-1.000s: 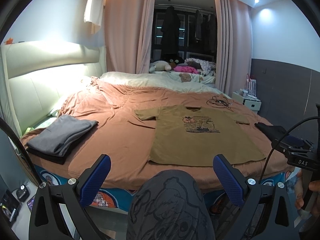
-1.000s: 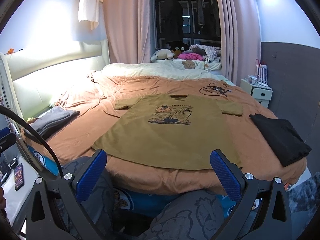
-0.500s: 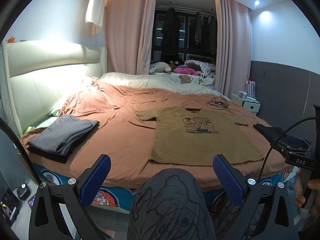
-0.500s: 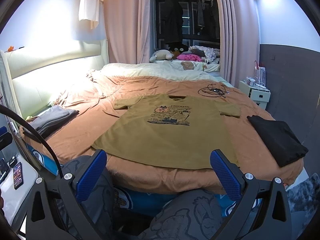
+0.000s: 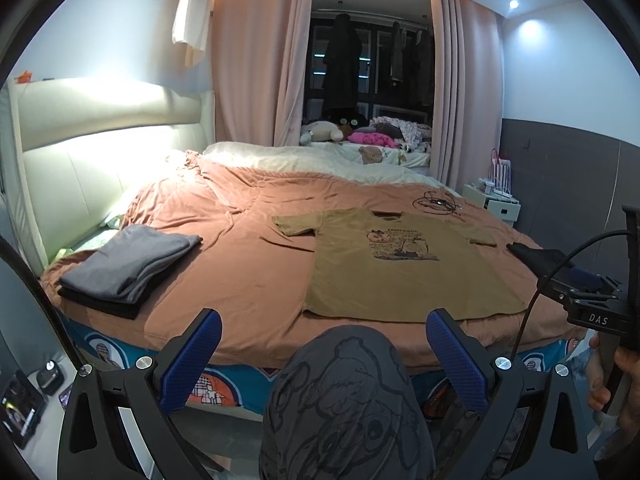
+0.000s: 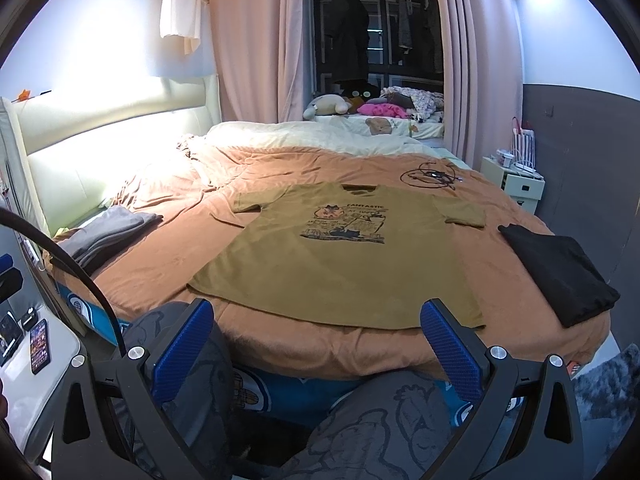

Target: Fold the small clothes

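Your left tool [image 5: 322,354] is held before the near edge of the bed [image 5: 256,280], its blue fingers [image 5: 192,356] spread wide with nothing between them. Your right tool [image 6: 316,346] is likewise spread wide and empty, short of the same edge; both hang above your knees [image 5: 344,396], clad in grey printed trousers.

The shirt [image 6: 344,256], olive with a dark chest print, lies flat and face up on the orange bedspread, collar toward the far side, hem toward you, both sleeves spread out. Neither tool touches it.

To the shirt's left, near the headboard [image 5: 92,168], lies a folded grey stack [image 5: 128,264], well apart from the shirt. To its right lies a folded black garment [image 6: 560,272], near the right sleeve but apart from it. A coil of cable [image 6: 432,176] rests on the bedspread beyond the right sleeve.

In the left wrist view your right hand [image 5: 616,384] grips the handle of the right tool at the frame's right edge. In the right wrist view a phone [image 6: 40,346] lies on a desk [image 6: 24,376] at lower left.
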The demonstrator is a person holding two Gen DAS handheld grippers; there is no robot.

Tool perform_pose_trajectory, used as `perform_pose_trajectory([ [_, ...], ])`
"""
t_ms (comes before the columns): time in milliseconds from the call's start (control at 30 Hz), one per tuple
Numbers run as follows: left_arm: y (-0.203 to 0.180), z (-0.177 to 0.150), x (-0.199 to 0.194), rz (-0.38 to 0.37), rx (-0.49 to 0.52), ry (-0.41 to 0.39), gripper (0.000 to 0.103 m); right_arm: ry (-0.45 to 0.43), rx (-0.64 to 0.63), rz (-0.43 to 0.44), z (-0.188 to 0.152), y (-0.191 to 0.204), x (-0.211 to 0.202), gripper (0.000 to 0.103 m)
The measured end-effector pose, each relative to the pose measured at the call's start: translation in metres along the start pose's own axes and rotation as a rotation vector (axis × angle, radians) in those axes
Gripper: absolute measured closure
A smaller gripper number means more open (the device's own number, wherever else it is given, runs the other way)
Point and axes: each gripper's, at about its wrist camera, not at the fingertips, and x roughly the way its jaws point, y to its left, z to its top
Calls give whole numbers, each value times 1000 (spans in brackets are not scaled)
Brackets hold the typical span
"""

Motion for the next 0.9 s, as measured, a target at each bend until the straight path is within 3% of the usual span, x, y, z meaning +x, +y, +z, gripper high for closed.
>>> perform_pose_trajectory([
  [500, 13, 12, 31, 3, -17, 19, 1, -37, 33, -19, 4, -13, 27, 0],
  [900, 43, 35, 86, -7, -40, 58, 1, -16, 54, -41, 24, -22, 87, 0],
])
